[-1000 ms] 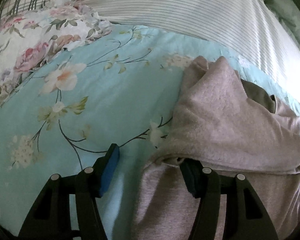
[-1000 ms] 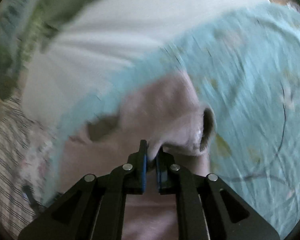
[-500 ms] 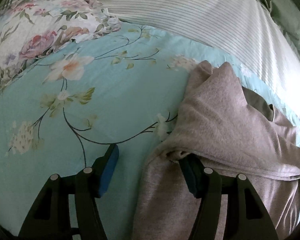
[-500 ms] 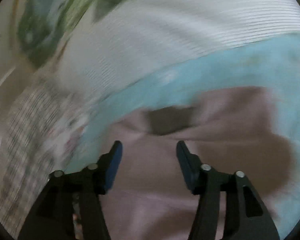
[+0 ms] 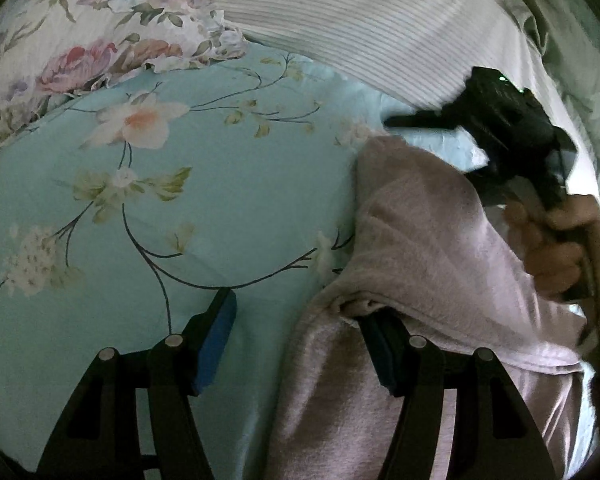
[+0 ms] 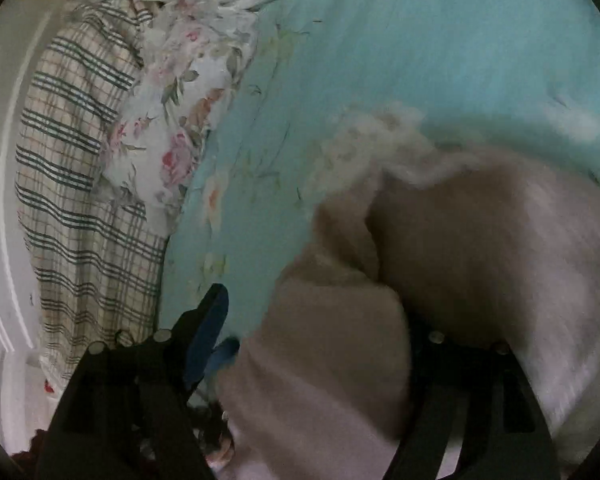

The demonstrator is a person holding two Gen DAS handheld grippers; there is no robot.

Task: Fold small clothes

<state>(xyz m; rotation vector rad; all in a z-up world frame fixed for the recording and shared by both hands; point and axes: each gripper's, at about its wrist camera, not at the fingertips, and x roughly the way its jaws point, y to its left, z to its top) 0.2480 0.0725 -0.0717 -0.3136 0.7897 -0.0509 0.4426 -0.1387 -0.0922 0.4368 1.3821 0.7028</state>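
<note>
A pinkish-grey garment lay partly folded on my turquoise floral bedsheet, beside a flowered pillow. My left gripper stood with jaws spread, its right finger tucked under the cloth's fold, nothing pinched. My right gripper, gripped by a hand, was opening its jaws over the garment, its right finger hidden behind the cloth.

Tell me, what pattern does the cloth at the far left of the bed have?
The cloth is a cream plaid with dark green stripes; the right wrist view shows it best.
</note>
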